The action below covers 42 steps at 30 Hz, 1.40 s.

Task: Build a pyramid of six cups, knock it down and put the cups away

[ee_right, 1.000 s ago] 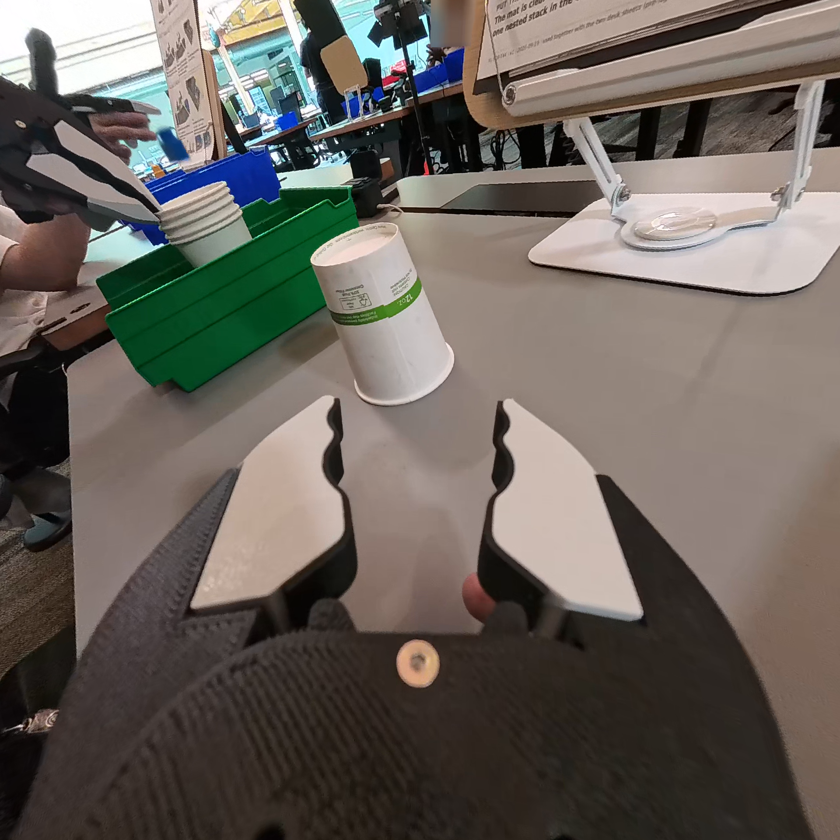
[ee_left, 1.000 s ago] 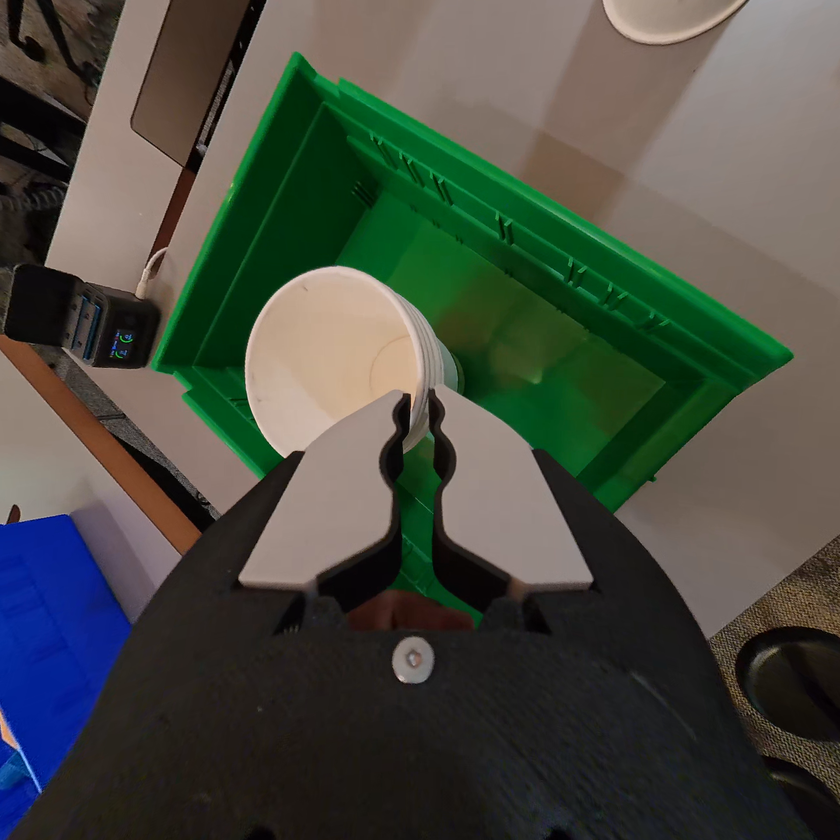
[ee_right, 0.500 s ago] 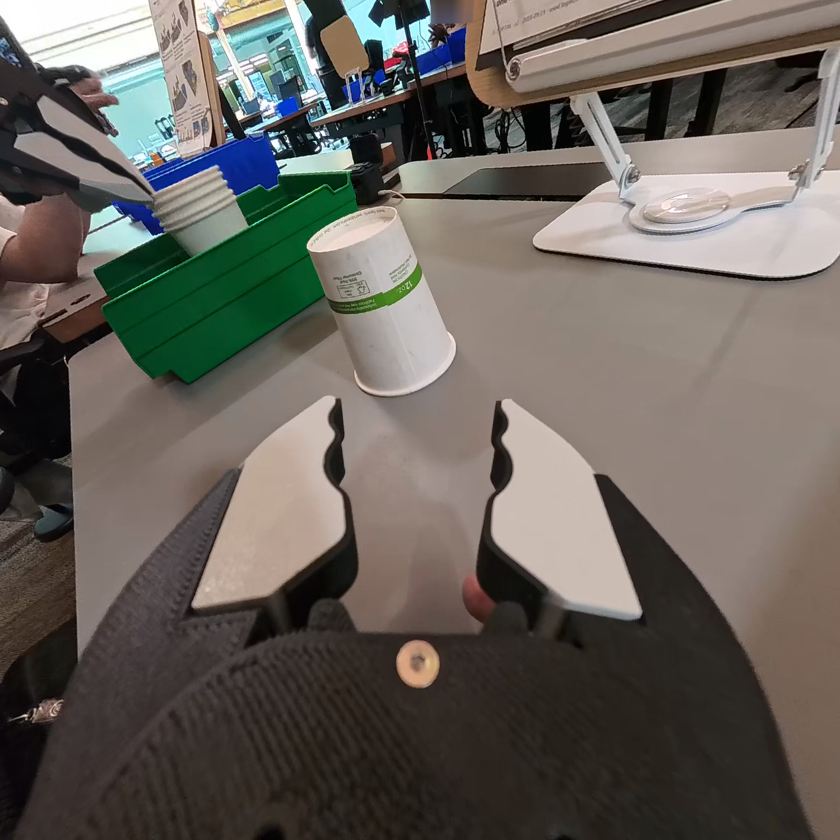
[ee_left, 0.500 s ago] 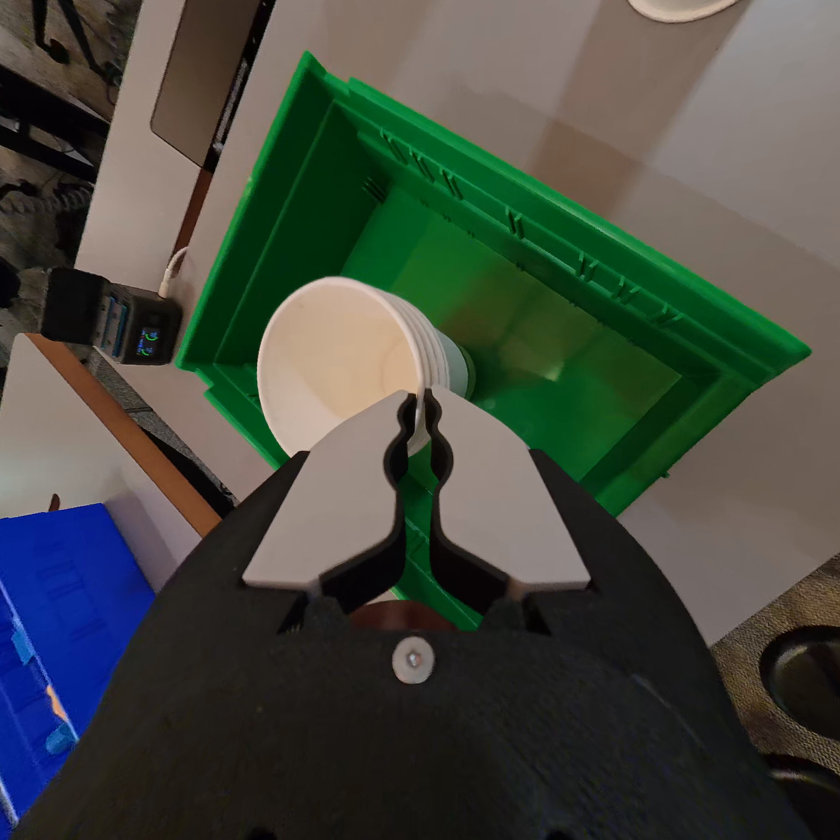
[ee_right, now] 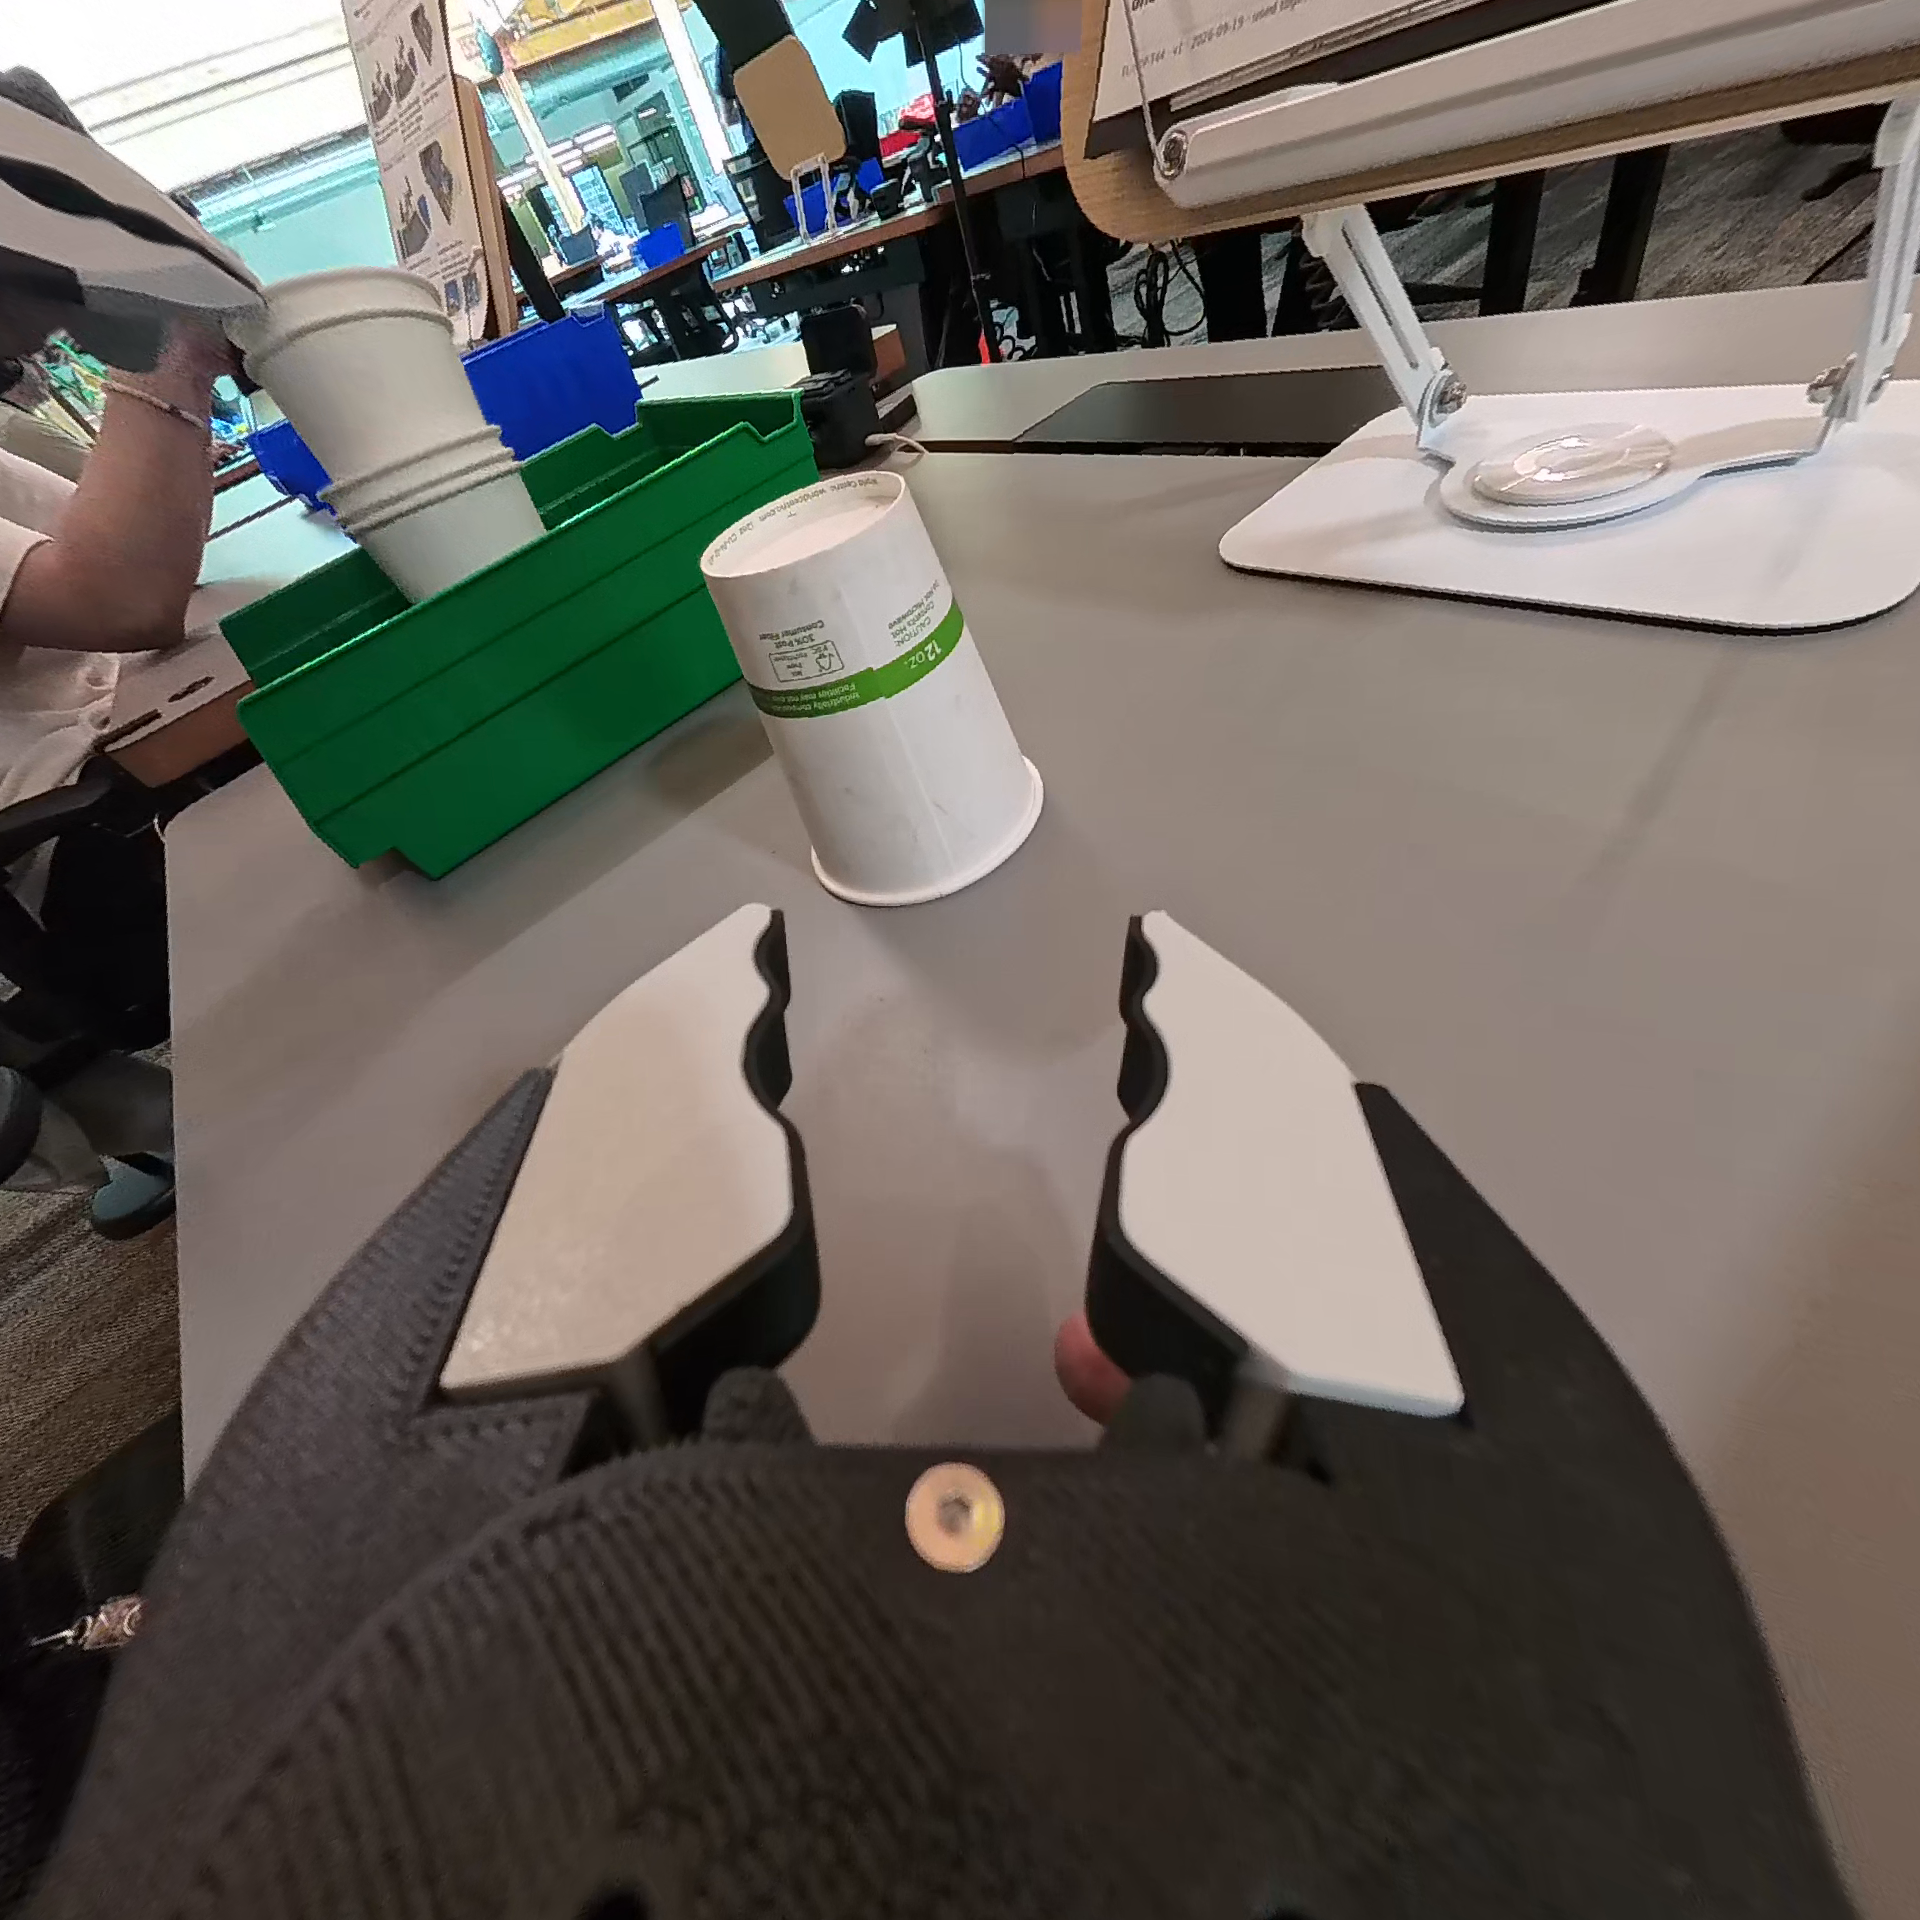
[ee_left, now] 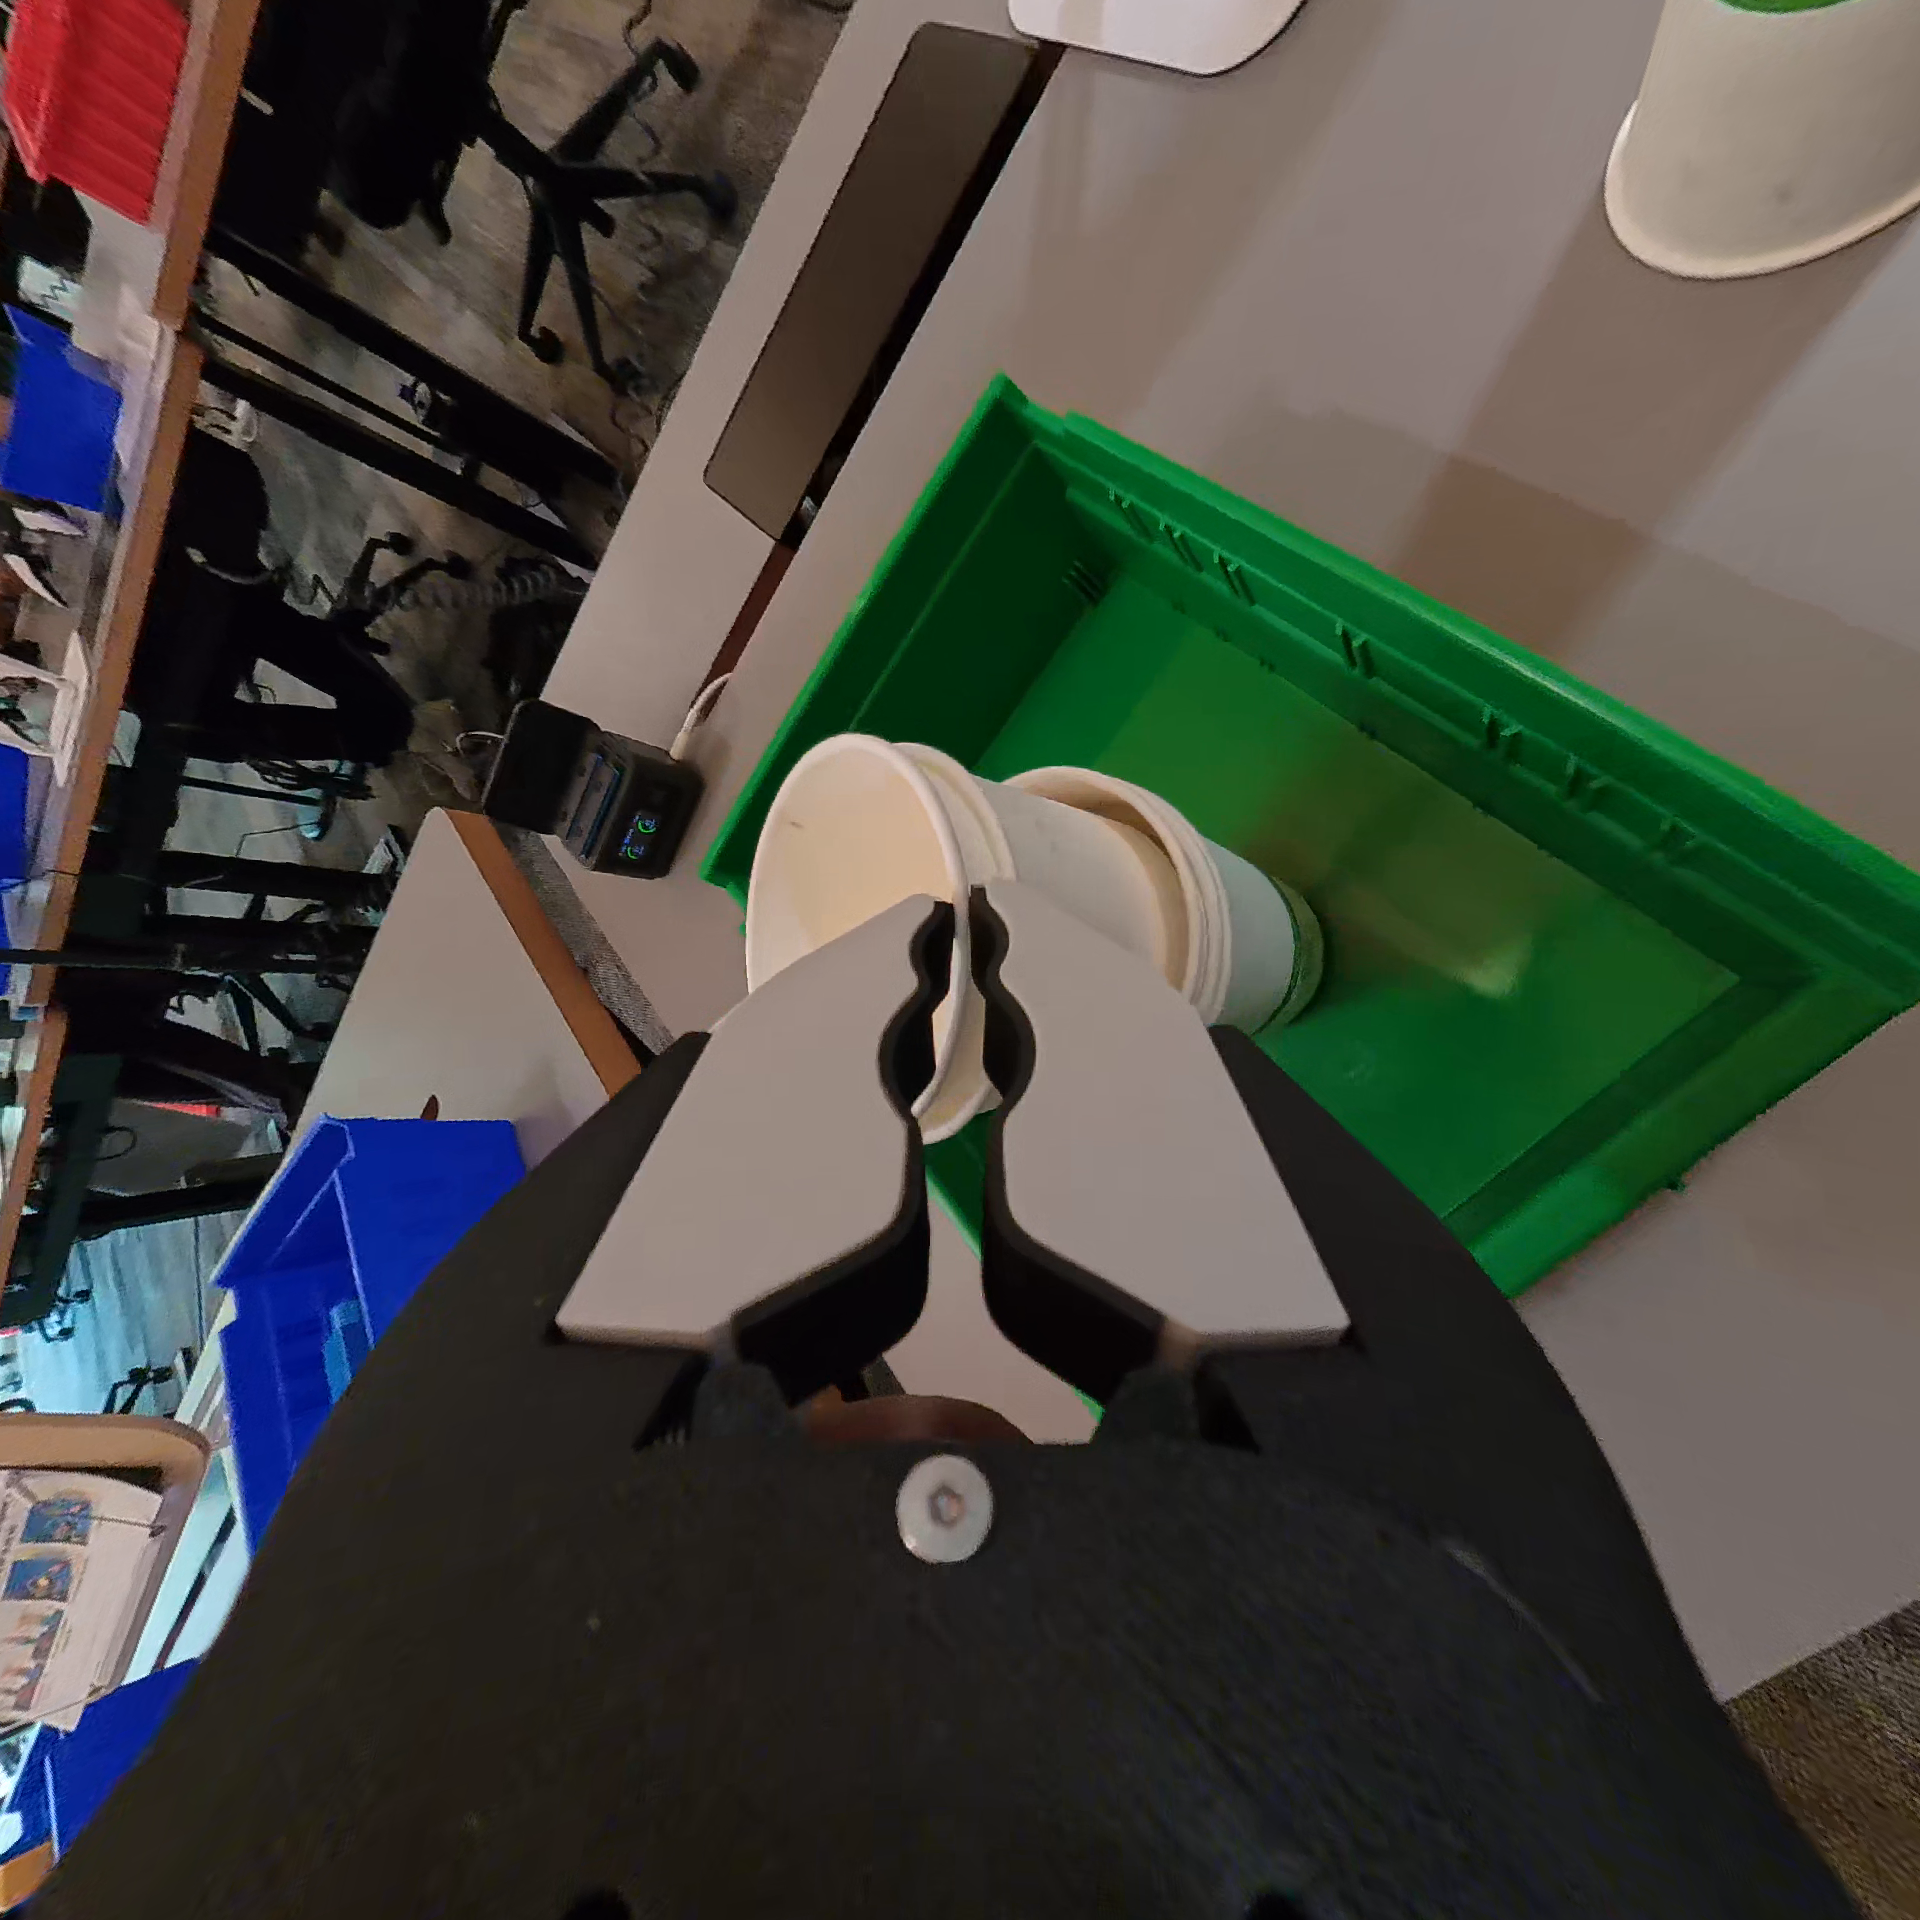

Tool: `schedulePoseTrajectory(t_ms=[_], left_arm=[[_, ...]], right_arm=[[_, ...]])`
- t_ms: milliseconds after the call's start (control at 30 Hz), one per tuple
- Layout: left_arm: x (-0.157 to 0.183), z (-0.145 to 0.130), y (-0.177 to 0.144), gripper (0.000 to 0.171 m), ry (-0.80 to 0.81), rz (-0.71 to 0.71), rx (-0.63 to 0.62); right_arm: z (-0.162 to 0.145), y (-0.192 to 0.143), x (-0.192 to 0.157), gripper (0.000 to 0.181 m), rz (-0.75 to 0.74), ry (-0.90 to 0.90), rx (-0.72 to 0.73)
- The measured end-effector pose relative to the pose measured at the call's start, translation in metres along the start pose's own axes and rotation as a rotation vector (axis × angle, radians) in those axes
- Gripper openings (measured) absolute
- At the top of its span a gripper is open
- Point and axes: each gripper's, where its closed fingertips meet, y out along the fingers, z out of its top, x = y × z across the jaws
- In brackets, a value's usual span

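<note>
White paper cup [ee_left: 862,862], uppermost of a nested set, is pinched at its rim between the nearly closed fingers of the left hand-held gripper [ee_left: 964,914]. Its lower part sits inside the stack of white paper cups [ee_left: 1236,935] just ahead of the fingertips. That stack stands tilted in the green plastic bin [ee_left: 1558,727], which lies on the grey worktop [ee_left: 1558,364] beyond and below this hand-held gripper. A small black device with a lit display [ee_left: 592,795] sits to the left of the bin.

Right hand-held gripper [ee_right: 954,920] hangs low over the worktop with its fingers spread wide and nothing between them. Directly ahead of it, near but not touching, stands an inverted white paper cup with a green band [ee_right: 883,696]. The bin [ee_right: 499,686] lies ahead to its left, and a white stand base [ee_right: 1558,520] ahead to its right.
</note>
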Motion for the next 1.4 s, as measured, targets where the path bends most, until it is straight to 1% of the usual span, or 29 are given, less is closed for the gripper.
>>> schedulePoseTrajectory(t_ms=[33, 100, 133, 233, 367, 467, 633, 700, 800, 933, 1000, 1133, 1233, 1300, 1400], left_arm=[[0.001, 0.002, -0.001, 0.005, 0.004, 0.000, 0.007], [0.010, 0.004, -0.003, 0.005, 0.006, -0.044, 0.010], [0.009, 0.004, -0.003, 0.005, 0.021, -0.029, 0.011], [-0.002, 0.010, -0.008, 0.005, 0.061, 0.071, 0.030], [-0.013, 0.022, -0.021, 0.005, 0.055, 0.146, 0.079], [-0.034, 0.027, -0.038, 0.005, 0.067, 0.283, 0.080], [-0.054, 0.043, -0.065, 0.004, -0.011, 0.438, 0.168], [-0.056, 0.047, -0.070, 0.004, -0.046, 0.476, 0.189], [-0.052, 0.058, -0.074, 0.004, -0.131, 0.487, 0.268], [-0.024, 0.084, -0.072, 0.004, -0.252, 0.392, 0.365], [-0.006, 0.100, -0.075, 0.004, -0.275, 0.385, 0.418], [0.036, 0.132, -0.076, 0.004, -0.354, 0.343, 0.517], [0.071, 0.154, -0.070, 0.004, -0.417, 0.285, 0.587], [0.096, 0.170, -0.064, 0.004, -0.465, 0.217, 0.637], [0.131, 0.192, -0.057, 0.004, -0.549, 0.112, 0.712]], right_arm=[[0.000, 0.000, 0.000, 0.062, 0.000, -0.001, -0.001], [0.000, 0.000, -0.001, 0.062, 0.000, -0.004, -0.002], [0.000, 0.000, -0.001, 0.062, 0.000, -0.006, -0.003], [-0.001, 0.000, -0.002, 0.062, -0.001, -0.011, -0.005], [-0.001, 0.000, -0.002, 0.062, -0.001, -0.014, -0.006], [-0.001, 0.000, -0.002, 0.062, 0.000, -0.012, -0.007], [-0.001, 0.000, -0.003, 0.062, 0.005, -0.008, -0.007], [-0.002, 0.001, -0.004, 0.062, 0.008, -0.008, -0.008], [-0.002, 0.001, -0.006, 0.062, 0.010, -0.012, -0.008], [0.002, 0.000, -0.014, 0.063, 0.030, -0.009, 0.006], [0.004, 0.000, -0.023, 0.064, 0.055, 0.002, 0.019], [0.008, 0.004, -0.054, 0.069, 0.163, 0.095, 0.056], [0.009, 0.006, -0.087, 0.084, 0.302, 0.221, 0.082], [0.012, 0.006, -0.105, 0.094, 0.382, 0.310, 0.104], [0.020, 0.003, -0.116, 0.105, 0.462, 0.448, 0.159]])
